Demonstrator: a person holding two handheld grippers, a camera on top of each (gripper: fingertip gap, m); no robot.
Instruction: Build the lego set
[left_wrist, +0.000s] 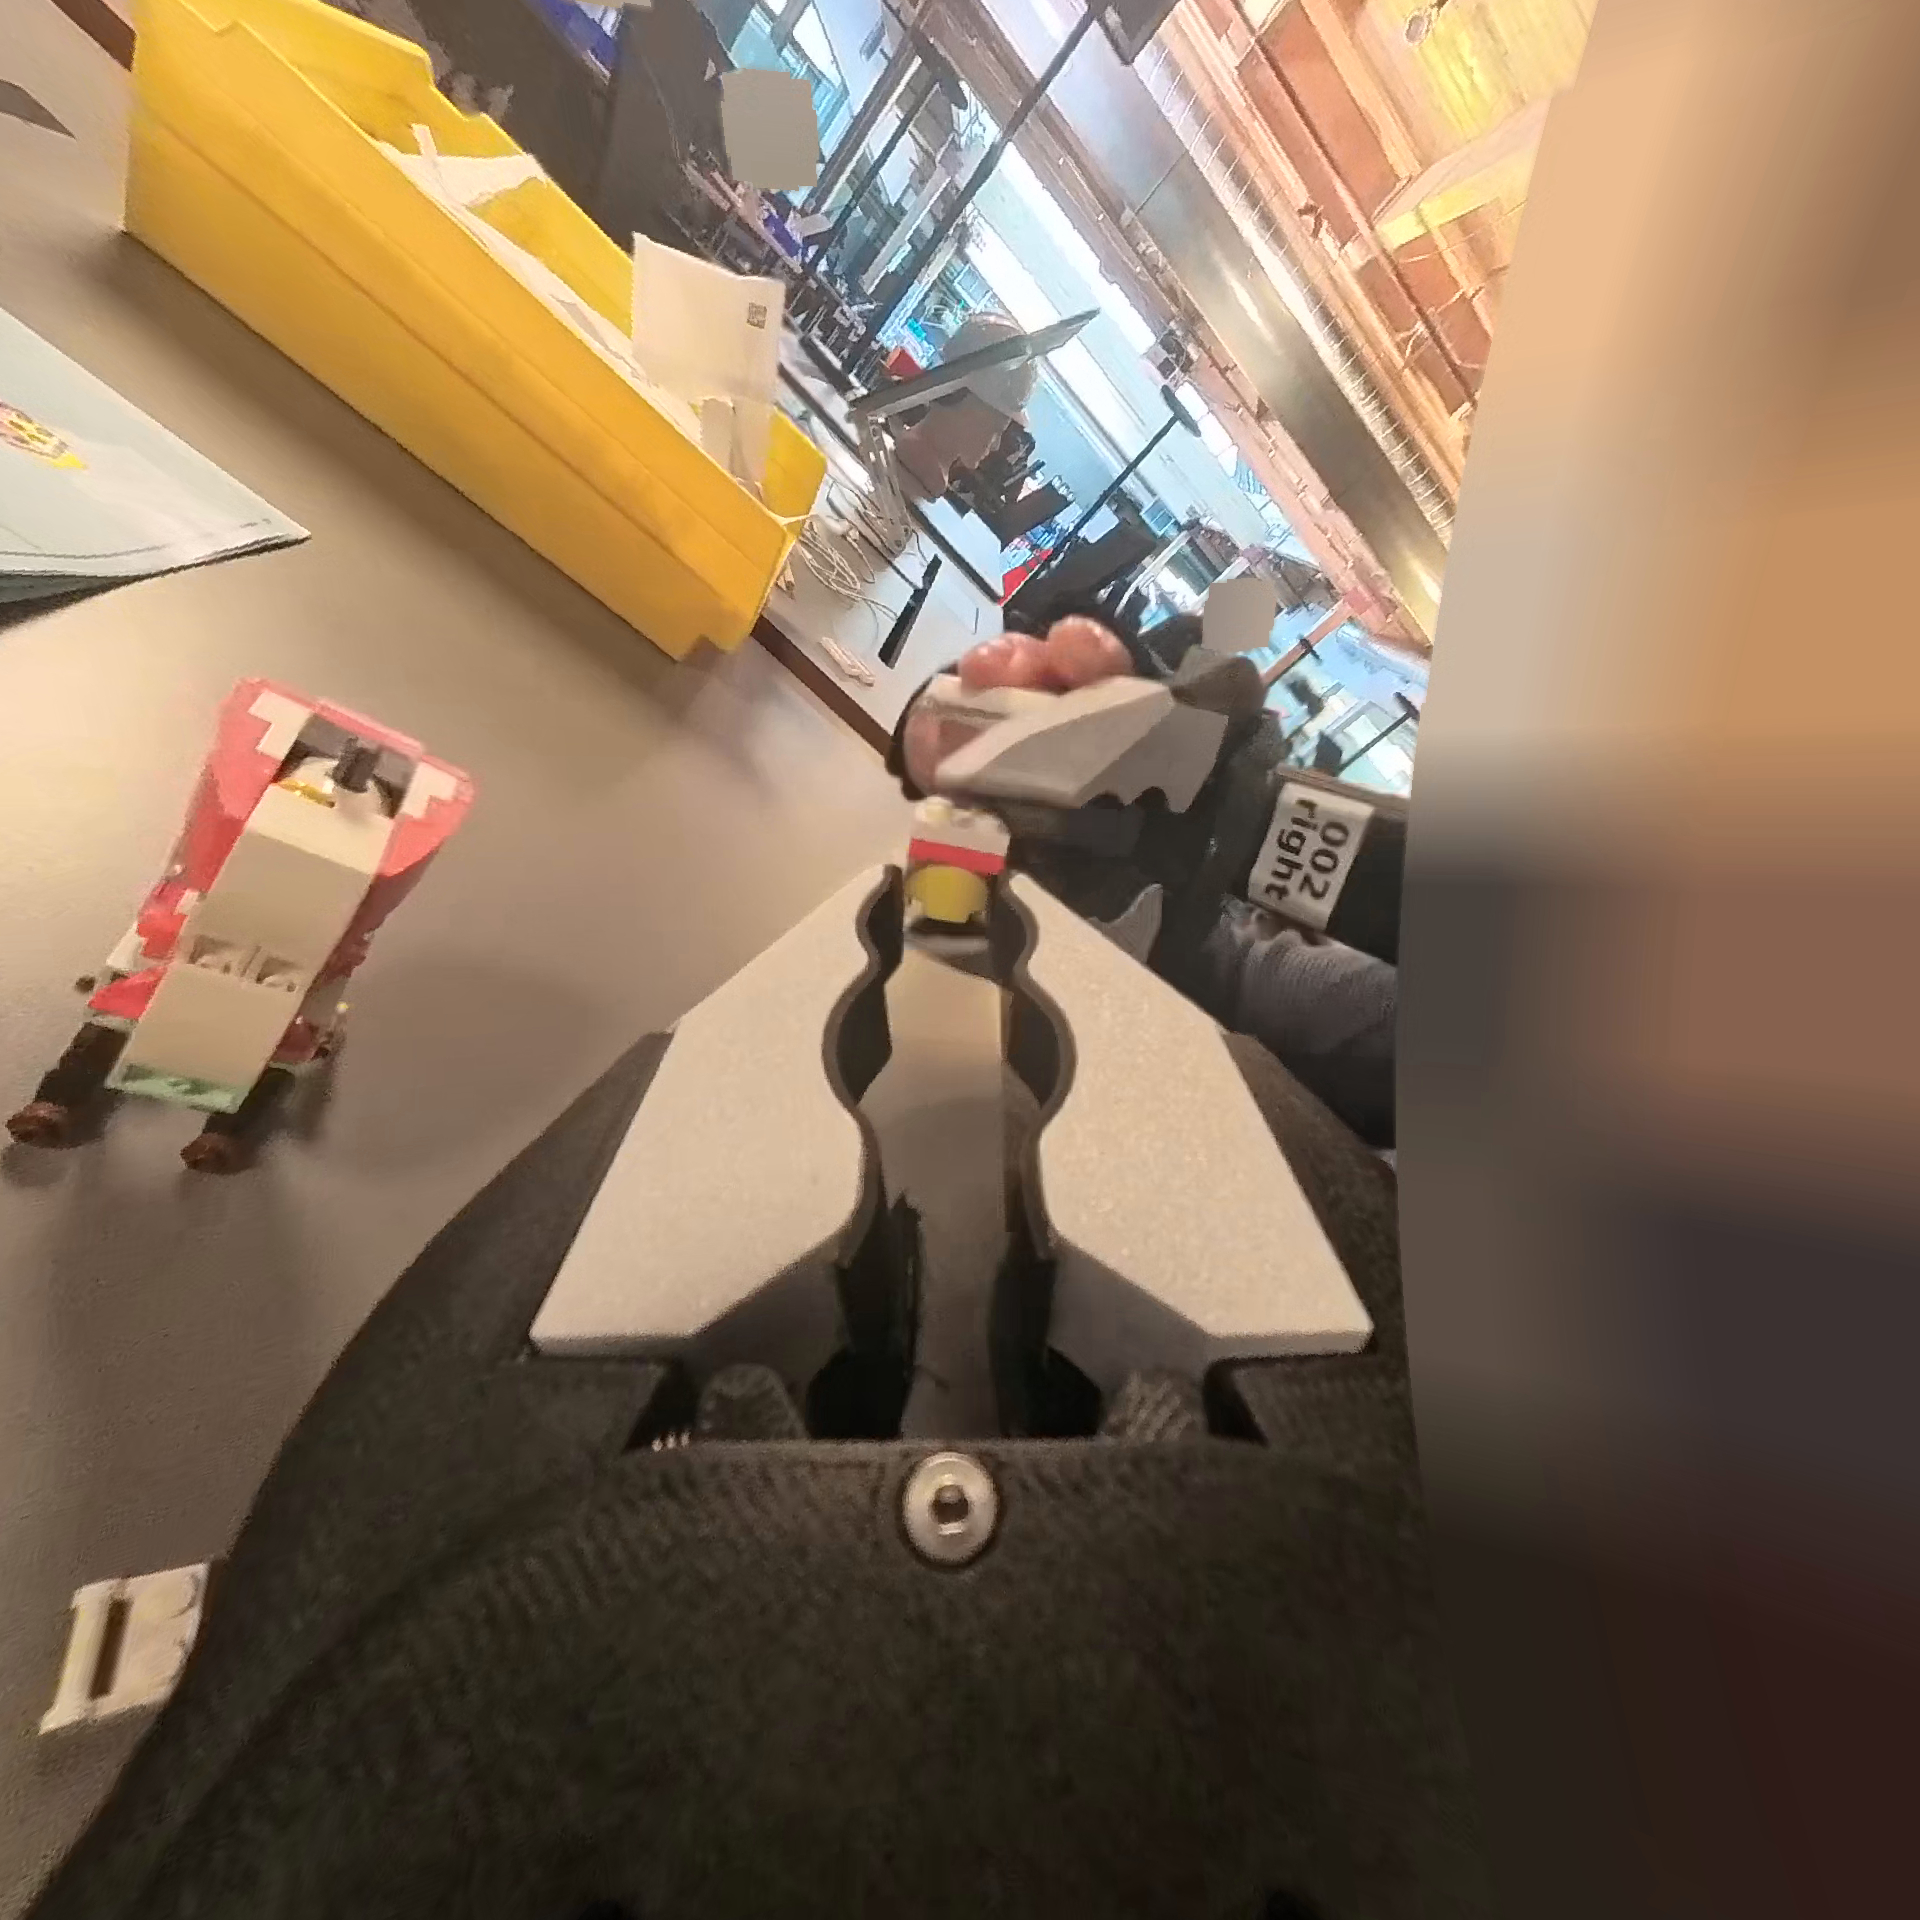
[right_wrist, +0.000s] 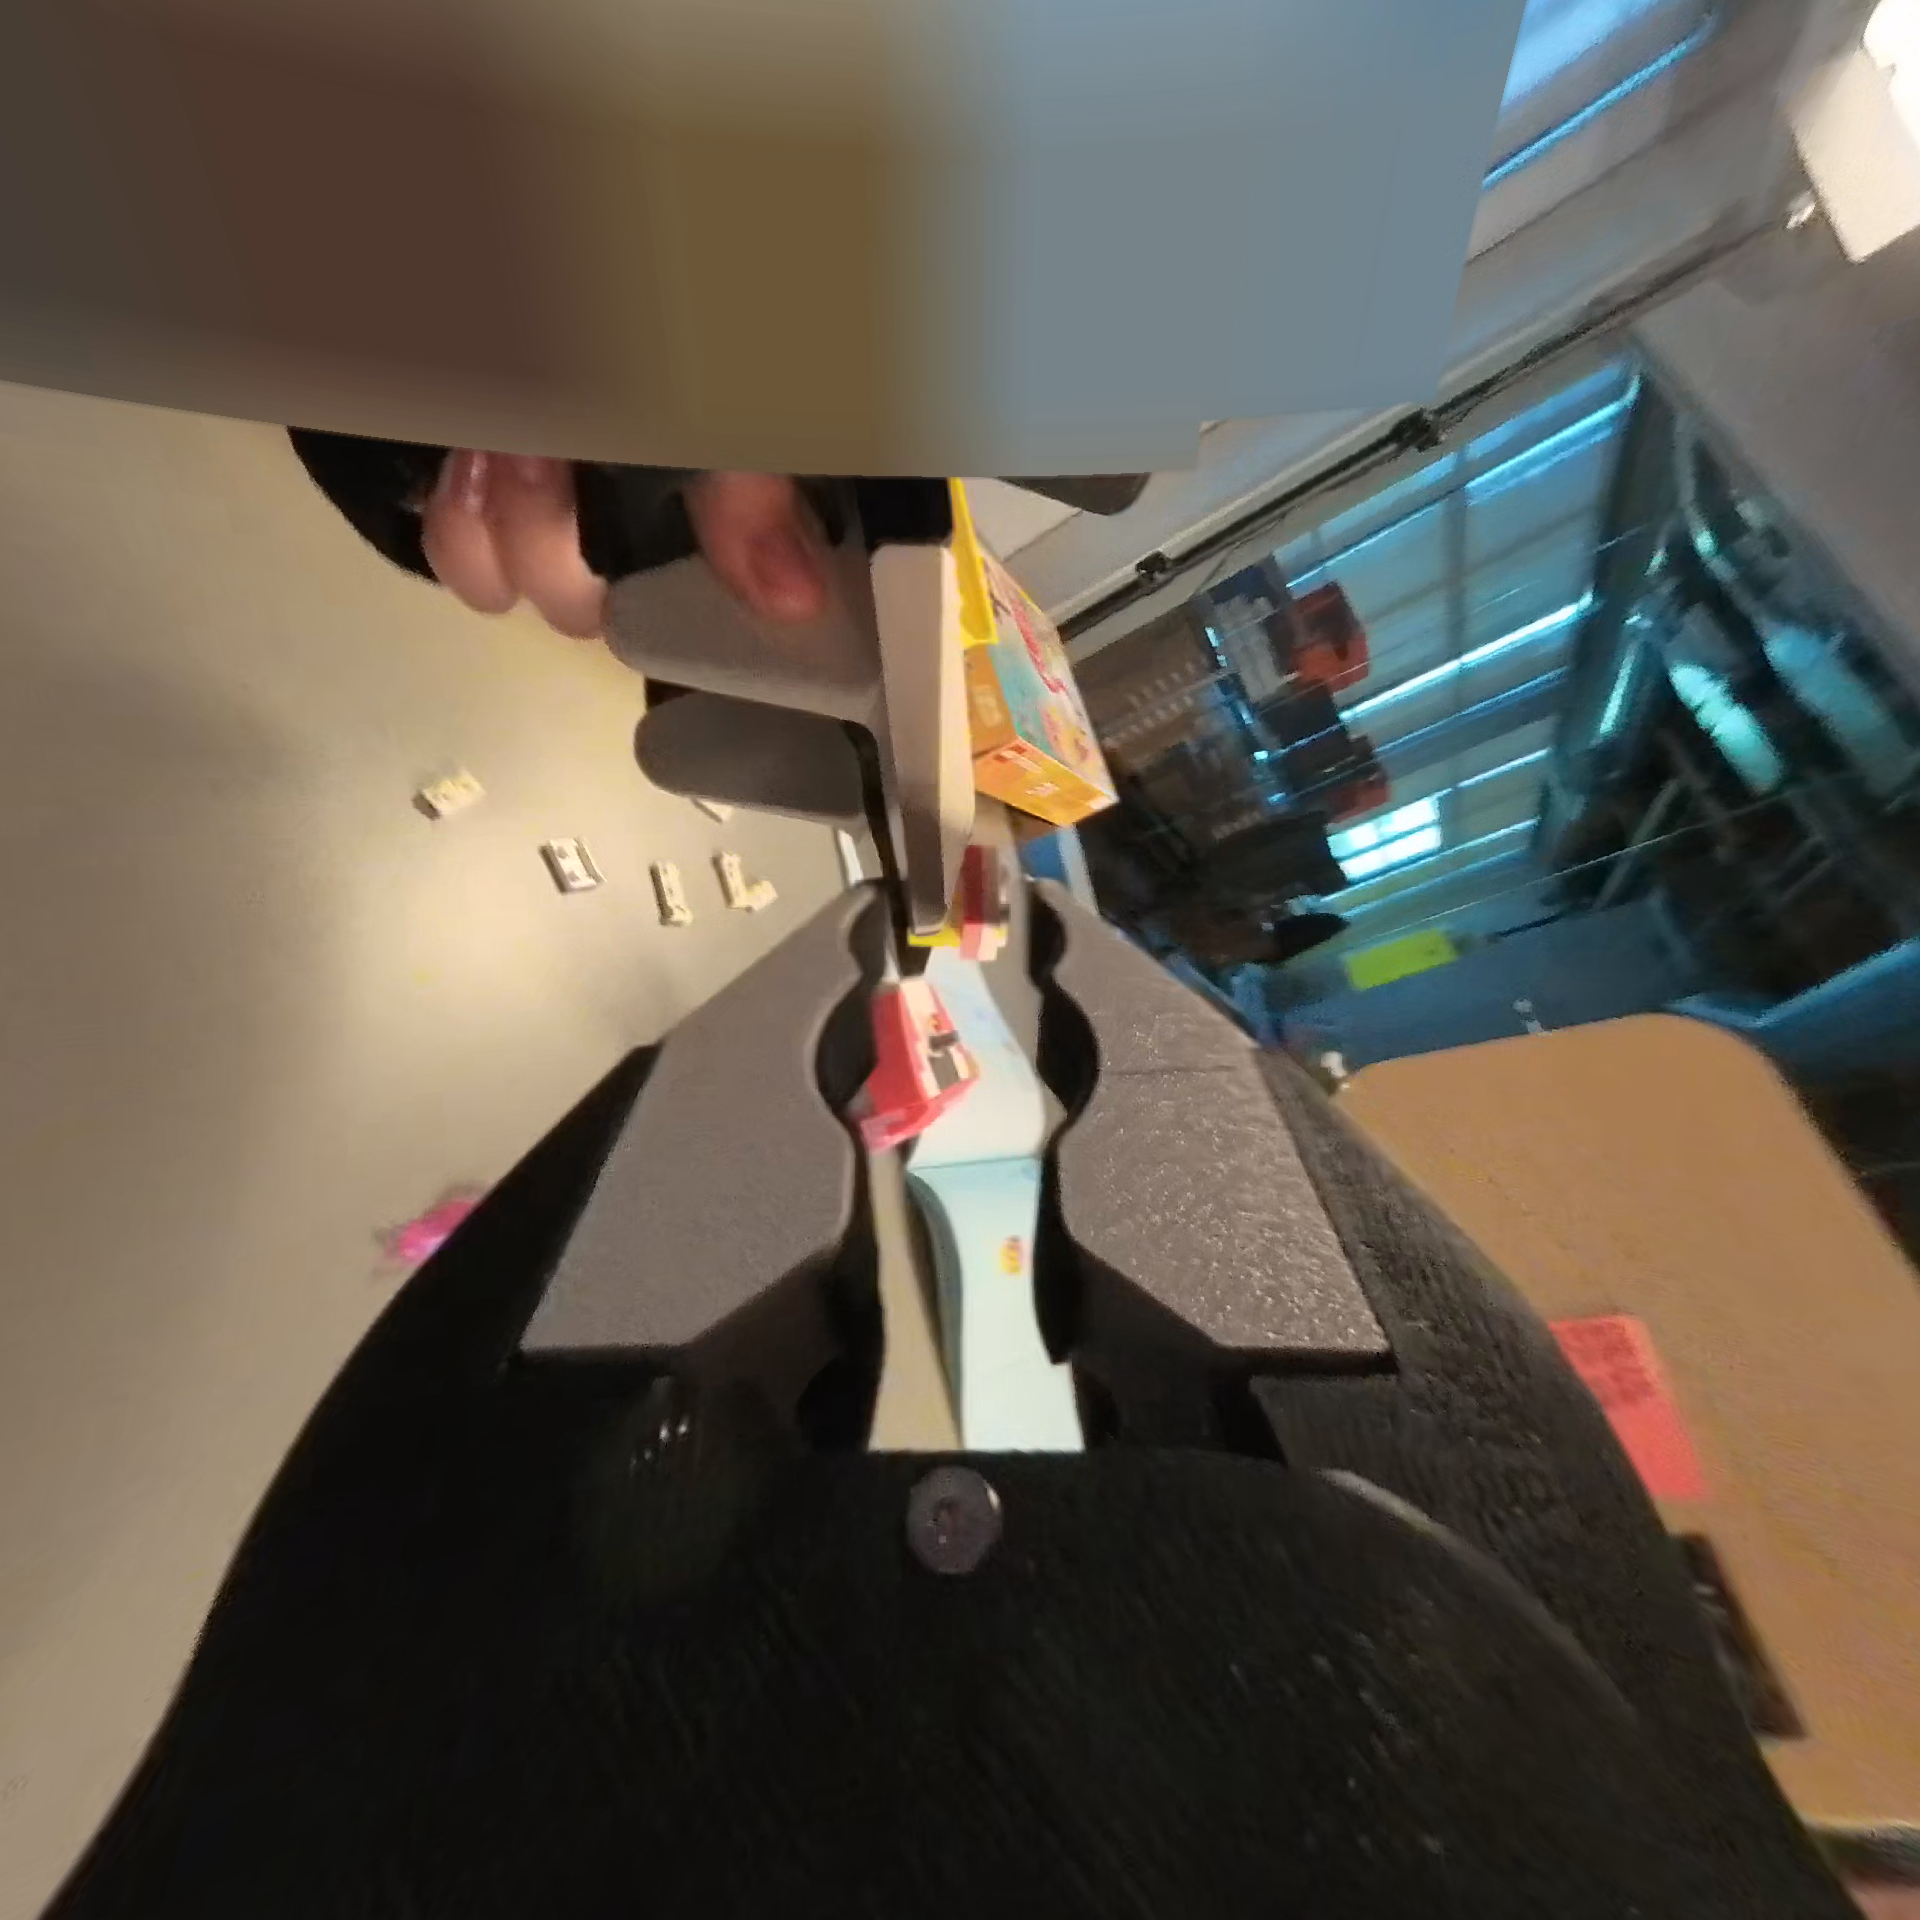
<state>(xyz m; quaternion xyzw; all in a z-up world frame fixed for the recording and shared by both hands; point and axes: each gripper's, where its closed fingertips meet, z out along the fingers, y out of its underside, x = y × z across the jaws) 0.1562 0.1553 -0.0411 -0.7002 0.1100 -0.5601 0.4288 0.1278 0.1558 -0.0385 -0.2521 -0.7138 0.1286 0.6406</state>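
At frame centre my left gripper (left_wrist: 940, 914) pinches a small yellow, red and white brick stack (left_wrist: 951, 868). My right gripper (right_wrist: 961, 940) stands apart around it, pads not pressing. Tilted grip: I judge the stack could twist loose onto the grey table (left_wrist: 520, 727).

2 grippers: left gripper (left_wrist: 943, 914), right gripper (right_wrist: 956, 935); 1 yellow bin (left_wrist: 436, 312) at the table's (left_wrist: 540, 790) far edge; 1 red-white brick model (left_wrist: 260, 914). Approx. 4 small white bricks (right_wrist: 569, 864) loose on the table; 1 colourful box (right_wrist: 1029, 717); 1 cardboard box (right_wrist: 1621, 1299).
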